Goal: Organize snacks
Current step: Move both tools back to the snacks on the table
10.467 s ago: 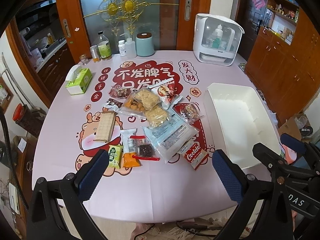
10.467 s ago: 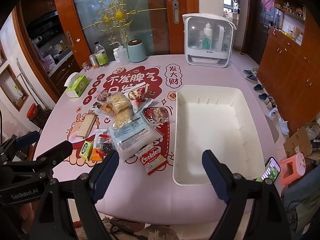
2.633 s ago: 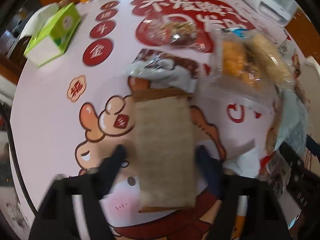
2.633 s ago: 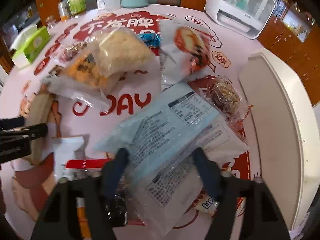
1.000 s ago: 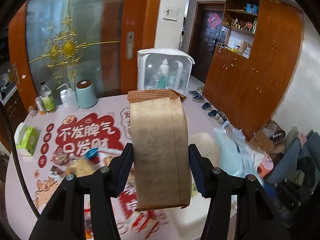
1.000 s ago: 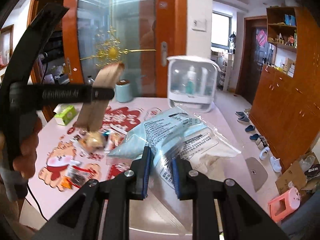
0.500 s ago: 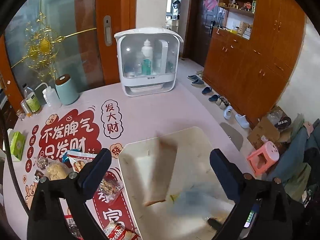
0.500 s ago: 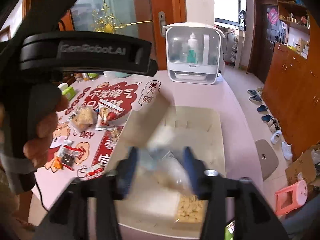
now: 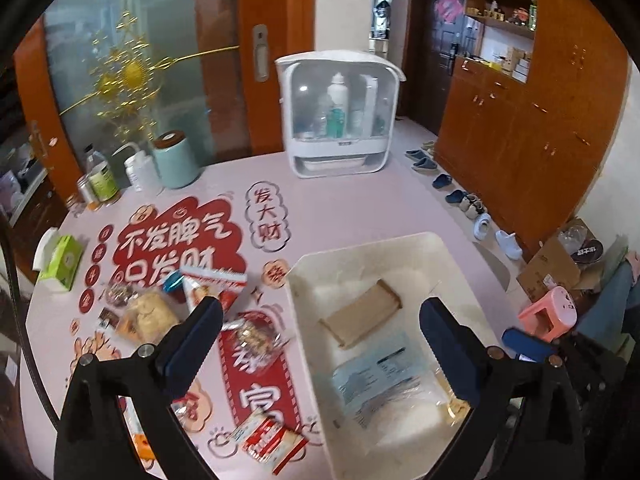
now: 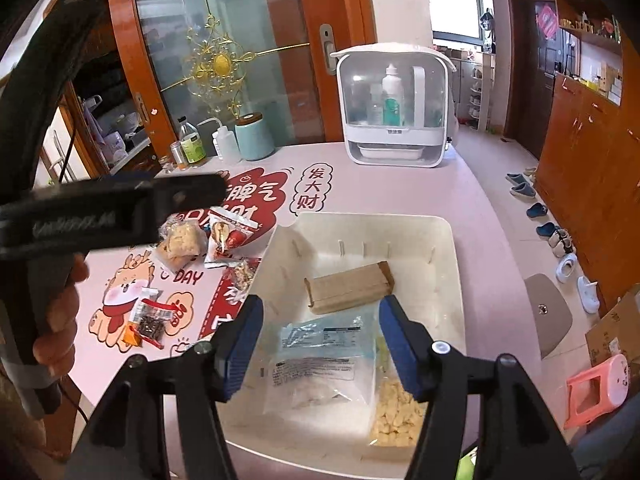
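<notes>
Bench (image 9: 360, 200): pink printed cover; carries the bin and every loose snack.
White bin (image 9: 436, 240): landmark for all entries; open-topped, at the bench's right side, below both grippers.
Left hand-held gripper (image 9: 320, 344): jaws spread wide, nothing held; hovers over the bin's left wall.
Right hand-held gripper (image 10: 320, 340): jaws spread wide, nothing held; hovers over the bin's near half.
Clear and blue bag (image 10: 320, 356): inside the bin, near end, lying flat; pale yellow pieces show at its right corner.
Brown wrapped pack (image 10: 348, 286): inside the bin, about mid-floor, lying flat just beyond the bag.
Yellow puffed snack bags (image 9: 146, 316): on the bench, left of the bin, apart from it.
Red and white packet (image 10: 226, 236): on the bench, left of the bin's far corner.
Red cookie packet (image 9: 272, 446): on the bench, just left of the bin's near wall.
Small clear nut packet (image 9: 256, 338): on the bench, between the puffed bags and the bin.
Dark packet with red strip (image 10: 150, 322): on the bench, well left of the bin; an orange one partly under it.
Done, by judgement: two items binned.
Left, by judgement: at least six loose packets outside the bin; task looks roughly a quarter through.
</notes>
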Tool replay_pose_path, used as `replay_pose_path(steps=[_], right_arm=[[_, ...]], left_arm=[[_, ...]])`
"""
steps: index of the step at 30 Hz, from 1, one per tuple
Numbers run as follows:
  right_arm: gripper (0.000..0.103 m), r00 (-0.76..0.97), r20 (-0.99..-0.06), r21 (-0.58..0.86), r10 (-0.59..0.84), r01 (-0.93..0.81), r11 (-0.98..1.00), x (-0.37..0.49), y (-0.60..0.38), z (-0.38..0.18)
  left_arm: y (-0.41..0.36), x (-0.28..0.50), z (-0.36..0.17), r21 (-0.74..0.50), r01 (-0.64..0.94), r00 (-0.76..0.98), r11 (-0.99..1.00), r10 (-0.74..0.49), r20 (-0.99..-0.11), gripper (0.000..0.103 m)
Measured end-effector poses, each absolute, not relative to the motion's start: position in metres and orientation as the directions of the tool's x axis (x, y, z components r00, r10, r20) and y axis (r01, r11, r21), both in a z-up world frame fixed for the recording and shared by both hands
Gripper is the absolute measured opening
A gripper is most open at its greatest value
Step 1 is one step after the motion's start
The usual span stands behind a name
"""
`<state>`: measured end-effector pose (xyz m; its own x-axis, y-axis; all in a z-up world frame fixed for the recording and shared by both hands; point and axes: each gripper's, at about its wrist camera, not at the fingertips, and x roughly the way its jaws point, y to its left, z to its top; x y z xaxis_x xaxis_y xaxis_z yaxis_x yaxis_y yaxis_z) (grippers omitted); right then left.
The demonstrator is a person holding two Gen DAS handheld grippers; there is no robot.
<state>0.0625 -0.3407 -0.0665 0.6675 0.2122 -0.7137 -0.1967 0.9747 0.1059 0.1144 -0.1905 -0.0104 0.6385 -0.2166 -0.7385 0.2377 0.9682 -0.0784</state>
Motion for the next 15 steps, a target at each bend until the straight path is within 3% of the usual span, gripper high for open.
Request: replay_pose_path(steps=[10,15], right_arm=[[0.061,0.659,-0.711,0.126,0.243,-0.22,0.967,0.062,-0.31,-0.063],[0.061,0.652,-0.709,0.135,0.268,-0.247,0.96,0.064,-0.278,-0.061]], left_arm=[[-0.106,0.077,-0.002,-0.053,0.094,0.68,0.994,-0.103,-0.726,0.098],[-0.042,0.061,0.001,0.012,-0.026,0.708,1.0,0.027,-0.706,0.098]])
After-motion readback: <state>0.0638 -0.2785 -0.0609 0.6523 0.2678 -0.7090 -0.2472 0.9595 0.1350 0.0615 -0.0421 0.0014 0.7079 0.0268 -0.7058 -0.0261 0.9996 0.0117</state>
